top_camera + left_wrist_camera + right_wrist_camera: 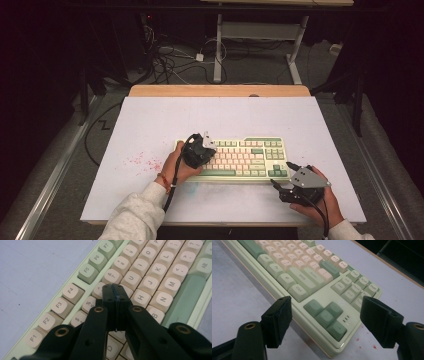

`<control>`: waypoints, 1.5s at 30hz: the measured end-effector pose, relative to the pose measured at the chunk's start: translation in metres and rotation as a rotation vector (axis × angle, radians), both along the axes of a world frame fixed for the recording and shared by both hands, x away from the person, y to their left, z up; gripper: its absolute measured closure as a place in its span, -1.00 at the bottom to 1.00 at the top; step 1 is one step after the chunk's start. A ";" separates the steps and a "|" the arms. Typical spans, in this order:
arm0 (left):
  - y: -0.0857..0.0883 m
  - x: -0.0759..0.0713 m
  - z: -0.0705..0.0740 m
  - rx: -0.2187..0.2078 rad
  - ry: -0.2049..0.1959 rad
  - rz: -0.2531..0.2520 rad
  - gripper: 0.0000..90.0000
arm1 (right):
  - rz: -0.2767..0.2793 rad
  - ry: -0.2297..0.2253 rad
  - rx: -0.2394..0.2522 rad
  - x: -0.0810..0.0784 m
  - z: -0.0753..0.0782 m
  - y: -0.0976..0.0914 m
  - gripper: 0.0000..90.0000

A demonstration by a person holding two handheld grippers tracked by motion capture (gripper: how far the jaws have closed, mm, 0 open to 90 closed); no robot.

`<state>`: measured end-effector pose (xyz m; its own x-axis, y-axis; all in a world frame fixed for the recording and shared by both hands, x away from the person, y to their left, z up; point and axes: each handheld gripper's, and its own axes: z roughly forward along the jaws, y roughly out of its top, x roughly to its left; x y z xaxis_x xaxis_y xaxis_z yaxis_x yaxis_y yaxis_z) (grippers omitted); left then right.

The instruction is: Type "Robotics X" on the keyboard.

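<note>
Left tongs: the left tongs [115,288] are clenched, pads pressed flat together with nothing between them, and their closed tip sits over the letter block of the keyboard [250,157], at the top of the T and Y area just under the number row.
Right tongs: the right tongs [325,322] are released, jaws spread wide, hovering off the near right corner of the keyboard with the arrow keys [325,315] showing in the gap; they touch nothing.
Keyboard position: it lies flat on the white surface [150,120], somewhat right of centre and toward the person's edge, long side across the surface.
Hands: in the high view the left hand [177,167] holds its tool over the left half of the keys, while the right hand [315,200] rests its tool on the surface near the front right corner.
Step in hand: judging by the closed tip used as a single point, this looks like key pressing with the left tool; whether the tip is already in contact with a keycap I cannot tell.
Next move calls for: a short straight push down on one cap, kept centred so neighbouring keys stay untouched, then a clean lift.
Possible support: the right tool could steady the case if it slides.
</note>
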<state>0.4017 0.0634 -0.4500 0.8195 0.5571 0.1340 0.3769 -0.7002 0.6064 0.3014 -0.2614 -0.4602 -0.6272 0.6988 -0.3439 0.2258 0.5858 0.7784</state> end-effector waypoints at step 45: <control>0.035 -0.042 0.024 -0.132 -0.260 0.003 -0.52 | 0.016 -0.003 0.008 -0.001 0.002 0.000 -0.43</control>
<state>0.3600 0.0984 -0.4257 0.7654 0.5863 0.2653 0.1991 -0.6078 0.7687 0.3007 -0.2610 -0.4581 -0.6376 0.6912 -0.3402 0.2137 0.5830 0.7839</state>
